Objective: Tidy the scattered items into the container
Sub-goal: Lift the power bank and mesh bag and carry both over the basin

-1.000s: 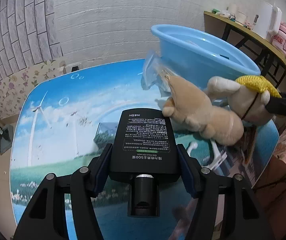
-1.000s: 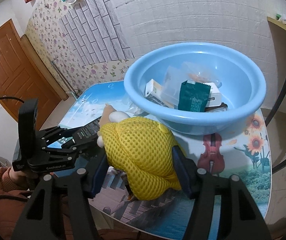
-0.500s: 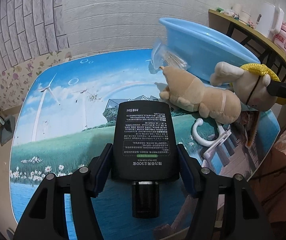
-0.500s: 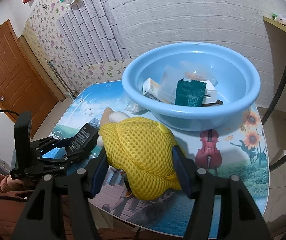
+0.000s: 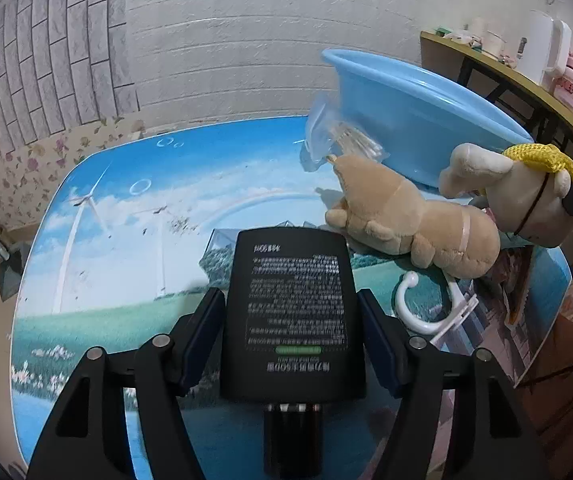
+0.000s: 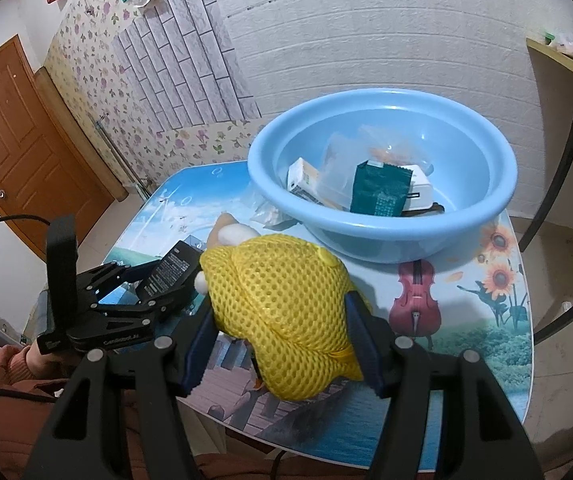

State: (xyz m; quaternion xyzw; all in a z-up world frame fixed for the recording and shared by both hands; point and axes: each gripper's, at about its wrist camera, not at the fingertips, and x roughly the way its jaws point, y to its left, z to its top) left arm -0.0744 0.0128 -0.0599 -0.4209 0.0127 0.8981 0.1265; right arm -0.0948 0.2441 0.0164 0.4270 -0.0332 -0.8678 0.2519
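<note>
Since a second ago our left view has swung: the basin [image 5: 414, 120] sat at upper centre right then and now sits further to the upper right, with more of the surface [image 5: 126, 208] showing at left. Our right view has hardly changed.

Our left claw [image 5: 290, 328] is clamped on a black bottle [image 5: 292, 312], cap toward the camera, label text facing up, in the lower centre of the frame. Right of it a tan plush [image 5: 410, 220] lies on the surface, its nose touching a clear bag [image 5: 338, 140] that leans on the basin's wall. A white hook [image 5: 426, 312] lies below the plush.

Our right claw [image 6: 282, 320] grips a plush in a yellow mesh cover [image 6: 282, 304] at lower centre, held above the surface's near edge. The basin stands at upper right of that view, holding a white box [image 6: 304, 180], a dark green packet [image 6: 378, 192] and clear bags. At left, a hand [image 6: 40, 356] holds the left claw.
</note>
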